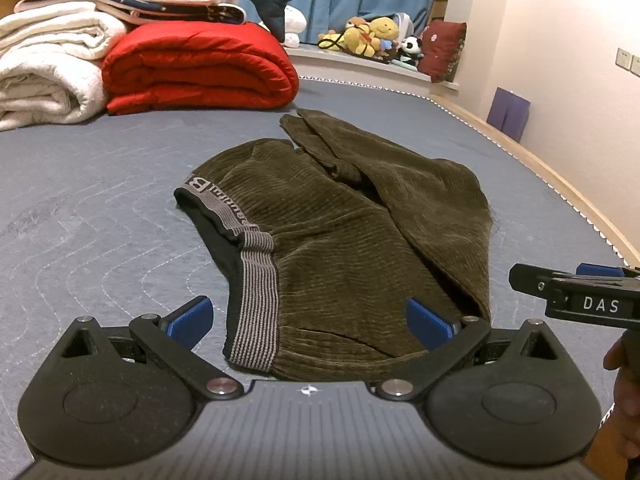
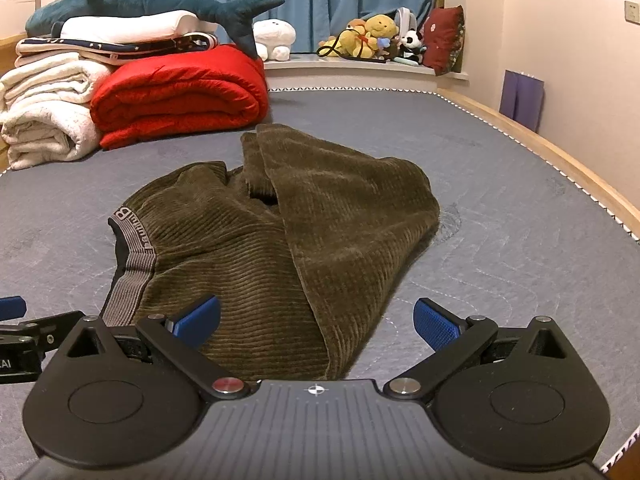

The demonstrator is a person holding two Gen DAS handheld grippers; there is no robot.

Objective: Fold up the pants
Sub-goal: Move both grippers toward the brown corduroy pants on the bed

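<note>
A grey quilted bed [image 1: 100, 208] fills both views. At its far end sits a stack of folded bedding: a red quilt [image 1: 200, 68] beside white blankets [image 1: 48, 76], with a blue plush shark [image 2: 152, 0] on top. The olive corduroy pants [image 1: 340, 232] lie crumpled mid-bed, grey striped waistband [image 1: 258, 292] to the left, legs doubled loosely over themselves. The left hand-held gripper [image 1: 310, 322] and right hand-held gripper [image 2: 318, 322] hover side by side at the pants' near edge, blue pads spread wide, gripping nothing.
</note>
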